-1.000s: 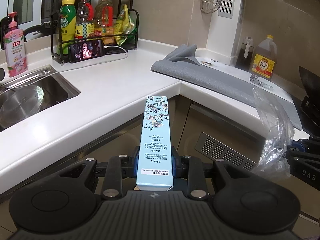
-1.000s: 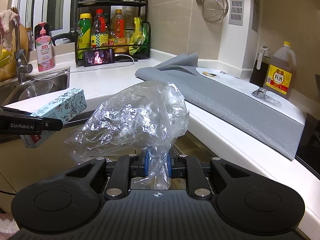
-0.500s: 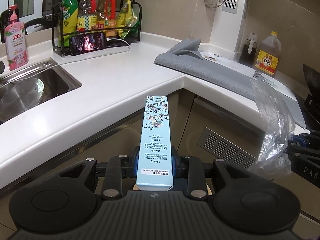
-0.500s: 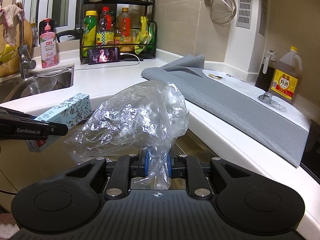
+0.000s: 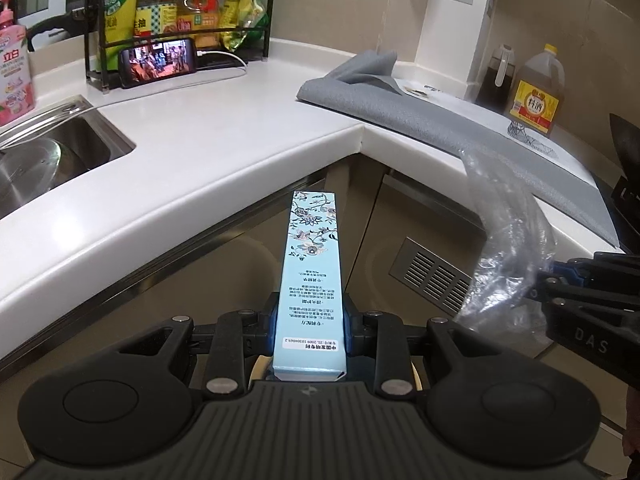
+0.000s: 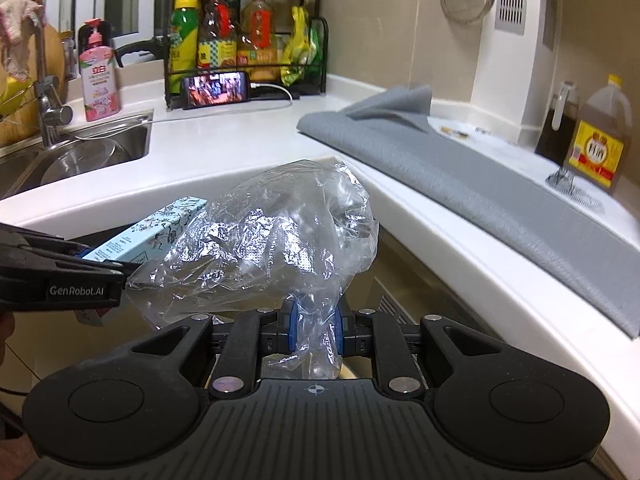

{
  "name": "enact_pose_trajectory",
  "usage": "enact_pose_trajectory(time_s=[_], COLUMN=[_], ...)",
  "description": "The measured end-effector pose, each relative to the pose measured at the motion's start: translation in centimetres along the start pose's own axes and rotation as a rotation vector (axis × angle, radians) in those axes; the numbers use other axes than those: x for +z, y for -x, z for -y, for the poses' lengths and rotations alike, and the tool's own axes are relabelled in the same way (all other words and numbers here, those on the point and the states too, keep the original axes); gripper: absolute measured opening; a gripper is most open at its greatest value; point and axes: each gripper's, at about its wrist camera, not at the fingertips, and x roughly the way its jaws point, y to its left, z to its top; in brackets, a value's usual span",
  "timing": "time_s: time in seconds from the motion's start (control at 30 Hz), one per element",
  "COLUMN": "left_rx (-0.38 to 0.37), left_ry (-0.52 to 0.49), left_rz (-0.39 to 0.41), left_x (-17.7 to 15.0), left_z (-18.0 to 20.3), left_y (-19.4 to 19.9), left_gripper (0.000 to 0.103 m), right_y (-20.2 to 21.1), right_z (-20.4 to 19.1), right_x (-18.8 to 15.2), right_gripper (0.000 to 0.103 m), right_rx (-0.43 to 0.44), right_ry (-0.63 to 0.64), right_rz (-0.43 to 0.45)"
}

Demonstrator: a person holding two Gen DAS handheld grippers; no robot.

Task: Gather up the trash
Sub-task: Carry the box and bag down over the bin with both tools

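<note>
A long light-blue carton with a flower print (image 5: 312,280) sticks forward out of my left gripper (image 5: 310,326), whose pads are shut on its near end. It hangs in front of the counter's corner, below the edge. In the right wrist view the same carton (image 6: 160,230) shows at the left, held by the left gripper (image 6: 100,268). My right gripper (image 6: 316,328) is shut on the neck of a crumpled clear plastic bag (image 6: 272,240), which bulges up in front of it. The left wrist view shows that bag (image 5: 508,240) at the right, with the right gripper (image 5: 560,280) on it.
A white L-shaped counter (image 5: 208,136) runs ahead, with a steel sink (image 5: 60,152) at the left. A grey mat (image 6: 460,172) lies on its right wing. A bottle rack (image 6: 244,40), a lit phone (image 6: 218,90), a pink soap bottle (image 6: 100,76) and an oil jug (image 6: 600,140) stand at the back. Cabinet doors with a vent grille (image 5: 432,276) lie below.
Both grippers have sunk and drawn back from the counter, so its edge sits higher in both views. The carton and the bag stay gripped as before.
</note>
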Motion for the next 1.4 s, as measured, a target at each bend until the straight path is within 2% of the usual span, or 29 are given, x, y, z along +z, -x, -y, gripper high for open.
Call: enact_pose_trajectory(time_s=[0.33, 0.63, 0.9, 1.1, 1.4], left_rx=[-0.025, -0.037, -0.032, -0.024, -0.022], left_ry=[0.004, 0.019, 0.035, 0.037, 0.04], left_rz=[-0.049, -0.108, -0.214, -0.281, -0.373], left_x=[0.2, -0.2, -1.7, -3.2, -4.9], left_z=[0.7, 0.5, 0.1, -0.2, -0.3], left_y=[-2.9, -5.7, -10.3, -12.8, -16.1], left_gripper=[0.031, 0.031, 0.031, 0.031, 0.031], right_y=[-2.9, -5.2, -9.5, -12.7, -16.3], right_z=[0.9, 1.6, 1.6, 1.6, 1.1], right_x=[-0.7, -1.1, -2.7, -4.2, -6.3], right_gripper=[0.018, 0.018, 0.018, 0.018, 0.019], right_rx=[-0.009, -0.023, -0.027, -0.014, 0.013], right_ry=[-0.057, -0.056, -0.034, -0.066, -0.112], right_rz=[-0.089, -0.147, -0.245, -0.331, -0.414])
